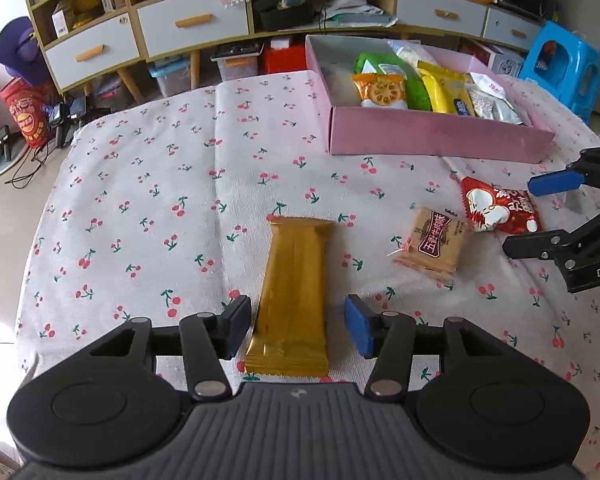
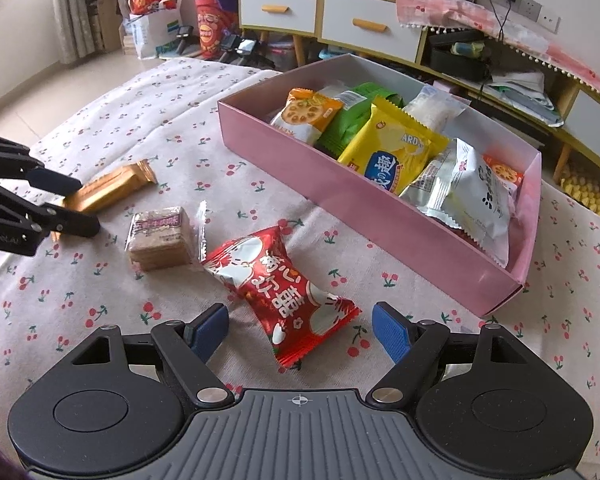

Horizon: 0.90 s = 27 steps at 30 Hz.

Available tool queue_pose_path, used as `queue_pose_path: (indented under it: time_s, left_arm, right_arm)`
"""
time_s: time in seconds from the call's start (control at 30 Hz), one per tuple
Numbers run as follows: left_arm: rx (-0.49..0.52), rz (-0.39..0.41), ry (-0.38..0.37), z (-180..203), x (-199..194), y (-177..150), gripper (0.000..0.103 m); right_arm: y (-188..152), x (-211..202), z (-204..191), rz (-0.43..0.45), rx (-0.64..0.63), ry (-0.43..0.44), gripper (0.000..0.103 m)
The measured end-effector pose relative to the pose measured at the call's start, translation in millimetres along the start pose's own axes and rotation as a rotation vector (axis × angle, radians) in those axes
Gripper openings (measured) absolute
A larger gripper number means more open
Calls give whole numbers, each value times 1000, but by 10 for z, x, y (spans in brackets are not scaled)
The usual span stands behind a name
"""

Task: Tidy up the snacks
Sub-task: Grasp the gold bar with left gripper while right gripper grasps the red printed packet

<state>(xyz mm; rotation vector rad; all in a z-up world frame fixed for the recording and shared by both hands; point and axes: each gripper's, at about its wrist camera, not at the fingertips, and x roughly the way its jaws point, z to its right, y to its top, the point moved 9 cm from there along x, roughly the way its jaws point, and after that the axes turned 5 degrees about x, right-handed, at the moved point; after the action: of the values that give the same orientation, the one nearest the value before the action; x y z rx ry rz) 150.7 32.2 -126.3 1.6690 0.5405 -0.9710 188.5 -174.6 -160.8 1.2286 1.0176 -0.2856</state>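
The left claw (image 1: 296, 322) stands apart at the bottom centre of the left wrist view, its blue pads on either side of the long gold foil snack bar (image 1: 292, 296) without pressing it; a gap shows on both sides. The bar lies flat on the cherry-print cloth (image 1: 140, 200) that covers the tabletop, its far end pointing up the frame. The right claw (image 2: 300, 336) is also apart, wider, at the bottom centre of its own view, straddling the near end of the red and white crinkled snack packet (image 2: 284, 292), which rests on the cloth untouched.

Between the two, at centre left of the right wrist view, sits the clear-wrapped square stack of brown biscuits (image 2: 160, 236), close beside the red packet (whether the wrappers touch I cannot tell). Further out, in the upper right of both views, the shallow pink cardboard box (image 2: 340, 200) holds several packets already: an orange one, a green one, a yellow one and silver ones. Beyond the tabletop stands a wooden cabinet with white drawers (image 1: 192, 20).

The step in hand looks like a paired pick-up: three snacks remain on the cloth and each claw is lined up on one. Next, each claw likely needs to settle lower and close across its packet's width, gently, as the foil is slippery and the red packet puffy, then lift and carry toward the box, where free space shows at its left end.
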Motion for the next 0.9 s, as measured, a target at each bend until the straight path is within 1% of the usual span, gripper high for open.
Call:
queue_pose_path:
  time_s: [0.23, 0.33, 0.5, 0.57, 0.6, 0.73, 0.87, 0.9]
  left_arm:
    - [-2, 6, 3, -10, -8, 4, 50]
    - [-8, 5, -4, -10, -4, 10, 45]
    - [-11, 3, -7, -2, -4, 17, 36]
    - [-12, 2, -9, 5, -5, 29, 33]
    - [-13, 2, -8, 5, -6, 33, 33]
    - [-25, 0, -7, -1, -6, 45, 32]
    - [-46, 3, 2, -28, -12, 58, 31]
    - [-50, 3, 5, -36, -14, 60, 31]
  right_arm:
    - [18, 14, 11, 13, 8, -4, 80]
    - [23, 16, 19, 14, 11, -1, 77]
    - [18, 7, 16, 13, 15, 4, 77]
    - [15, -3, 6, 11, 14, 15, 71]
    - [14, -8, -6, 9, 13, 20, 70]
    - [10, -31, -47, 3, 4, 34, 56]
    - [17, -45, -72, -6, 9, 43, 51]
    - [24, -50, -68, -5, 12, 42, 51]
